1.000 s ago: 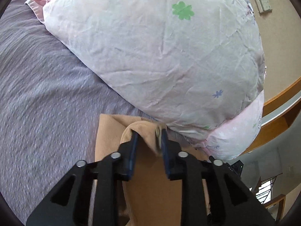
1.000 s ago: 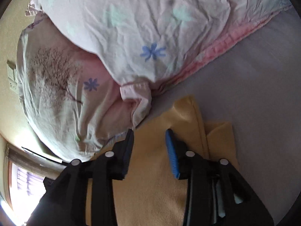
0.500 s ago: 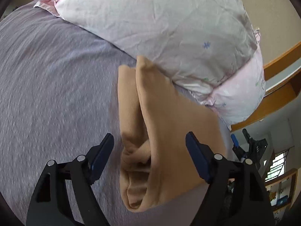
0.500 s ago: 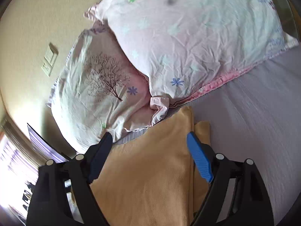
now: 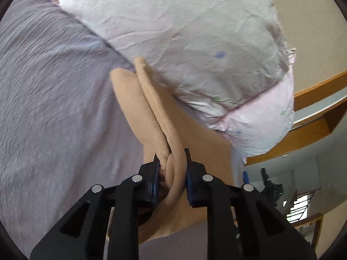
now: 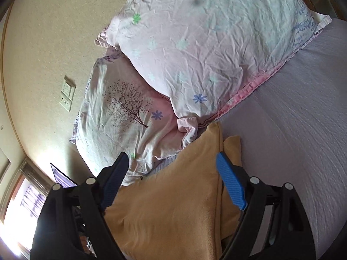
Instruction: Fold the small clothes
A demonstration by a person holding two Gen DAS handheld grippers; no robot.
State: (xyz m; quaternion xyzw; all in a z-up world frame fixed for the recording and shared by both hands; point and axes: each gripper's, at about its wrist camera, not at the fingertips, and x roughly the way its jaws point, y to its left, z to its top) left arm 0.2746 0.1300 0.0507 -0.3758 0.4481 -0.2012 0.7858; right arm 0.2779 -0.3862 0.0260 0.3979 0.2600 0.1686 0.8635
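On the grey bed, near the pillows, we pinch the already-doubled tan garment with our left gripper, the right gripper spread wide and empty, with more folding likely left.

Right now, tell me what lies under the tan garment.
The tan garment lies on the purple bedsheet, its far tip against the pillows. Anything beneath its folds is covered.

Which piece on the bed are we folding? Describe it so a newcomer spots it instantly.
Start at the two flowered pillows at the head of the purple bedsheet. Against their lower edge lies the tan fleece garment, pinched by the left hand-held gripper. It is the only plain, tan, unpatterned cloth there.
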